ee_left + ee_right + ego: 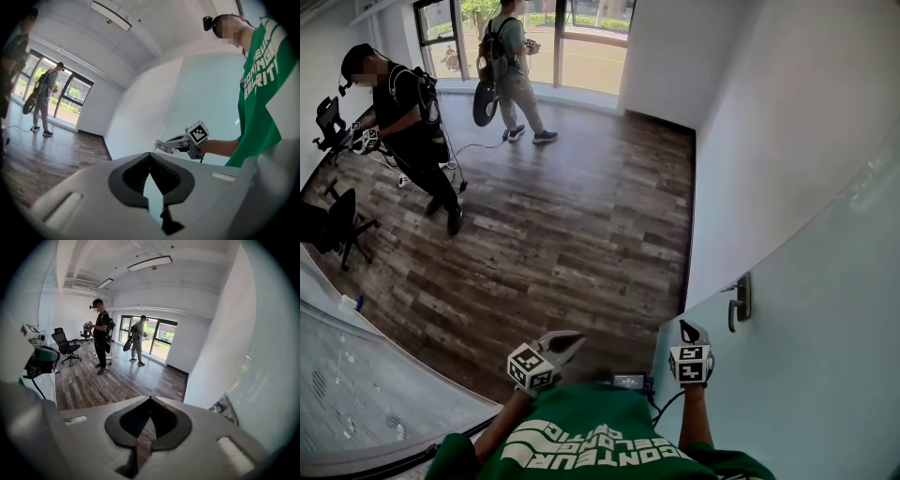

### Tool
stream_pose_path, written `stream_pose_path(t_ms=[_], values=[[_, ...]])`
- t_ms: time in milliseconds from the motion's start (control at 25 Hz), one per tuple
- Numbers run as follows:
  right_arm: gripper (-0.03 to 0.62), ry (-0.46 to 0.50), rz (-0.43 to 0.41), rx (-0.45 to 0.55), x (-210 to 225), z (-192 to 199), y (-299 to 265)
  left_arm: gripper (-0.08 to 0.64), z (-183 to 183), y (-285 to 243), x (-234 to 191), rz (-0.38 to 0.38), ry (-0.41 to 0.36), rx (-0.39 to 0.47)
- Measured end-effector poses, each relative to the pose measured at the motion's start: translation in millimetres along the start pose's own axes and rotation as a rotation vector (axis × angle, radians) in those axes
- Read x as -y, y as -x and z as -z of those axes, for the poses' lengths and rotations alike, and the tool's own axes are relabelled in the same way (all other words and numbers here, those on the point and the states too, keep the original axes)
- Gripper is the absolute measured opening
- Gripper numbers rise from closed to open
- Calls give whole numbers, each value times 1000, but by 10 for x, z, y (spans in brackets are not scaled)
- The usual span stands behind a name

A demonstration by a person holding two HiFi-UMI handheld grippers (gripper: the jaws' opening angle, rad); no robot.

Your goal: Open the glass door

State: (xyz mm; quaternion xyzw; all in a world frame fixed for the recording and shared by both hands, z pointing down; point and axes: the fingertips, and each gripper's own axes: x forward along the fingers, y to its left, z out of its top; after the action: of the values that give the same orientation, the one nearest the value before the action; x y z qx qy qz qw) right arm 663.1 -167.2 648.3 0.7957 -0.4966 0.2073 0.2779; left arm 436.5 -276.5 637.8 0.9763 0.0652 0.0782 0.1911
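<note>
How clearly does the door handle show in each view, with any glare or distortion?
Head view: even daylight, sharp; the door handle stands dark on the pale glass door, lines bowed by the wide lens. Right gripper view: the door handle sits near the right edge, squeezed and soft, windows bright. Left gripper view: no handle in frame, heavy fisheye, black corners.

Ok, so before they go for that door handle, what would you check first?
1. Handle on the glass door in view: ok.
2. Right gripper at the handle: not ok, short of it and apart from it.
3. Right gripper jaws apart to take the handle: not ok, together and empty.
4. Left gripper free: ok, shut on nothing.
5. Person in black and person by the window away from the door: ok, both across the room.
6. Which way the door swings: cannot tell.
</note>
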Motion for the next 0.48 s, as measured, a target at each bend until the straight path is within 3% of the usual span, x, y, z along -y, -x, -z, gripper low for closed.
stream_pose_path(t_ms=[240,480], values=[[-8,34,-95,88,-451,-312,-21,11,-19,155,-48,-33,-5,17],[-8,141,-216,123,-996,-425,-187,11,45,229,-124,-74,6,24]])
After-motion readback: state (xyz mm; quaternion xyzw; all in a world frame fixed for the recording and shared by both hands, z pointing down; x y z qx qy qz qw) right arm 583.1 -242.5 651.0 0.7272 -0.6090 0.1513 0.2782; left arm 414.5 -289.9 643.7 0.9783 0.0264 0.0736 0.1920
